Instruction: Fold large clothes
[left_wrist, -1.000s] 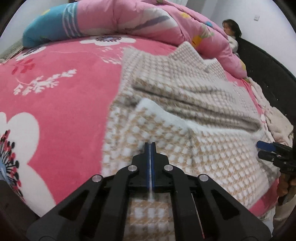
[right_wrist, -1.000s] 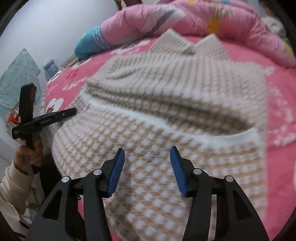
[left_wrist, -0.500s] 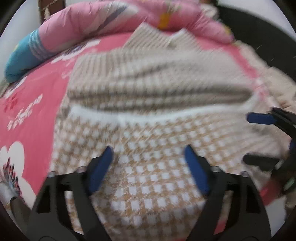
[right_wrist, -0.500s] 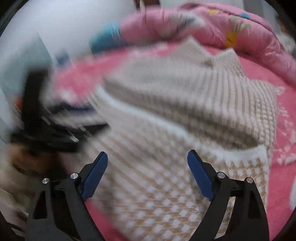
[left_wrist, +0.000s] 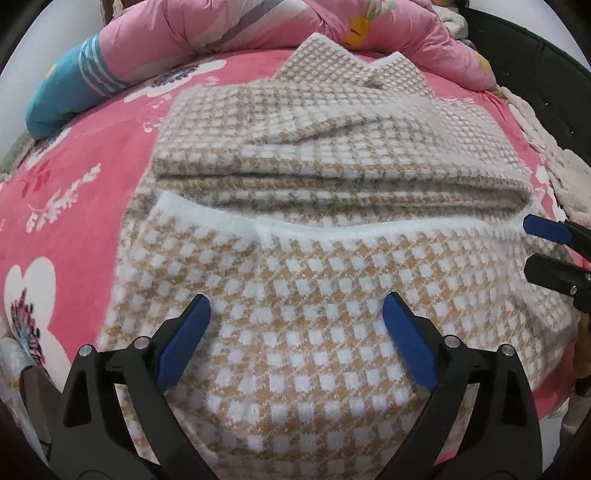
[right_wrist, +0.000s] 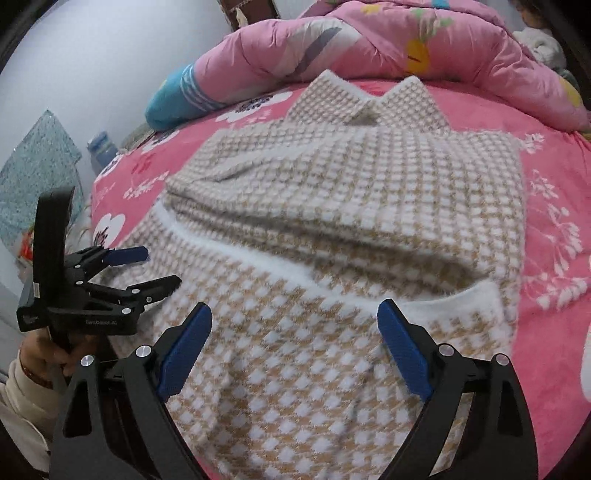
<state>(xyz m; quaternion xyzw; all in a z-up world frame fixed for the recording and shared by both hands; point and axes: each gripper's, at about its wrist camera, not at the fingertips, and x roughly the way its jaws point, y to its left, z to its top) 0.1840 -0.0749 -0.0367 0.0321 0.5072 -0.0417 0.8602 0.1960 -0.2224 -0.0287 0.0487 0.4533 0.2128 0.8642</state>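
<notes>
Pink floral bedspread (left_wrist: 85, 192), folded checked garment (left_wrist: 314, 229), left tongs (left_wrist: 295, 317) and right tongs (right_wrist: 293, 325) tilted downward above it, newly spread, empty.

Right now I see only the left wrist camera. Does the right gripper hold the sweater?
Observer: No. The right gripper has just been opening. It is open over the sweater, with nothing between its pads.
Operator: How does my left gripper look from there?
Observer: The left gripper has also just been opening and is empty. It is at the sweater's left edge, and a hand holds it.
Operator: Is anything beyond the bed on that side?
Observer: Yes, a blue bottle stands past the left edge of the pink blanket.
</notes>
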